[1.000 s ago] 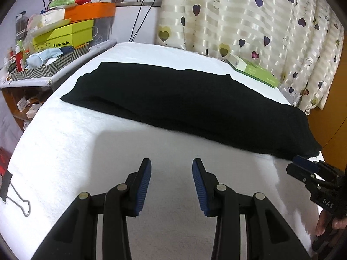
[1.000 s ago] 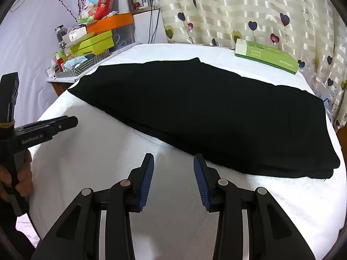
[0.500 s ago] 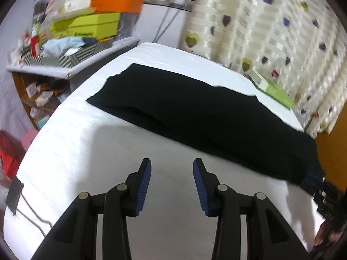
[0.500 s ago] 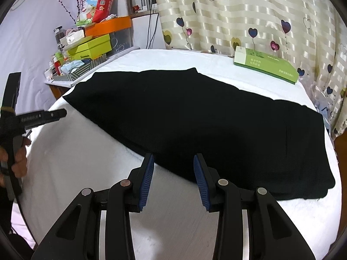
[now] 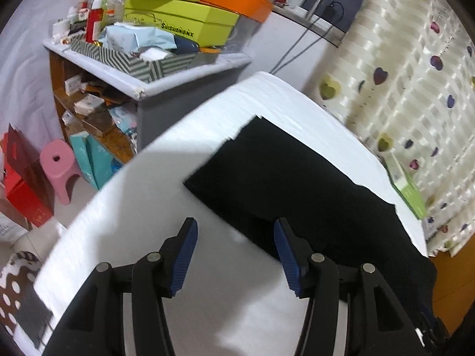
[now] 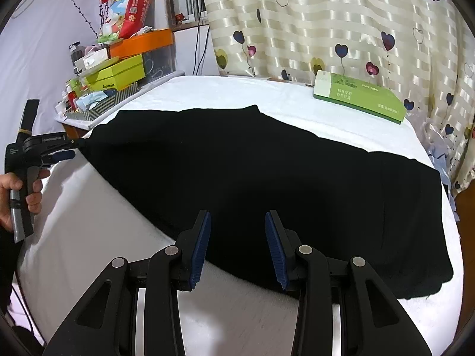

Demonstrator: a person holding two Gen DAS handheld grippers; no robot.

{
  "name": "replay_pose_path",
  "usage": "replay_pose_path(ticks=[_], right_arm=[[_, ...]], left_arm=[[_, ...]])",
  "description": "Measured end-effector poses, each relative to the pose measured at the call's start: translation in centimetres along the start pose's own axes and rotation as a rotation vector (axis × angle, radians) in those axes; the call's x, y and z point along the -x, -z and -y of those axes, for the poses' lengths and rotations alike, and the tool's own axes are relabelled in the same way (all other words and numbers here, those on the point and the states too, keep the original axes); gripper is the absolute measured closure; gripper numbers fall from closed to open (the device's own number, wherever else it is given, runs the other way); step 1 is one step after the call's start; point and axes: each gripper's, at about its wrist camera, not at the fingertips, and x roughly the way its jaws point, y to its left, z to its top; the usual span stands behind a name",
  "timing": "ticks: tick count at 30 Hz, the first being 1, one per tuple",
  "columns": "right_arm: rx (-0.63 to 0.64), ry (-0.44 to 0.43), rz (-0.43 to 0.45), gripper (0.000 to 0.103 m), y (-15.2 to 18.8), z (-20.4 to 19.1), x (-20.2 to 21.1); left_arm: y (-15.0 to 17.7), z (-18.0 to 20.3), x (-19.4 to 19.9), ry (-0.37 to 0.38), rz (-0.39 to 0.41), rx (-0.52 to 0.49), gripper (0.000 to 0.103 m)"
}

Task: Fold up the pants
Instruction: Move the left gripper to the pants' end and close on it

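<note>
A white-covered bed (image 6: 98, 237) fills both views, with black pants (image 6: 267, 178) spread flat across it. The left gripper (image 5: 234, 237), jaws just widened and empty, has the pants' corner just ahead. The right gripper (image 6: 237, 237) stands apart and empty above their near edge.

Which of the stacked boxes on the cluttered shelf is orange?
The orange box, upper in the stack, resting above the lime-green shoebox and under the red snack bag.

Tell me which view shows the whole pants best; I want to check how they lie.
The right wrist view: the black pants lie flat, both ends visible. The left wrist view shows only one end, partly behind the claw.
</note>
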Motion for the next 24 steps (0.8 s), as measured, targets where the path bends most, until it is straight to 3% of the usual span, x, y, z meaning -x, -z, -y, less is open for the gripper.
replay_pose_path(ticks=[6,14,17,22,24], right_arm=[[0.004,-0.004,0.009,0.063,-0.2,0.0,0.0],[0.006,-0.012,-0.007,0.063,-0.2,-0.1,-0.8],[0.024,-0.005,0.004,0.064,-0.3,-0.3,-0.4],[0.027,0.006,0.002,0.064,-0.4,-0.2,-0.5],[0.026,0.007,-0.003,0.063,-0.3,-0.2,-0.6]], left_arm=[[-1.2,0.0,-0.8,-0.041,0.013,-0.015,0.047],[-0.6,-2.5,-0.1,0.104,0.028,0.136,0.046],[-0.9,-1.6,-0.5,0.06,0.031,0.105,0.046],[-0.6,1.2,-1.2,-0.091,0.033,-0.072,0.046],[-0.4,1.7,-1.1,-0.112,0.034,-0.115,0.046]])
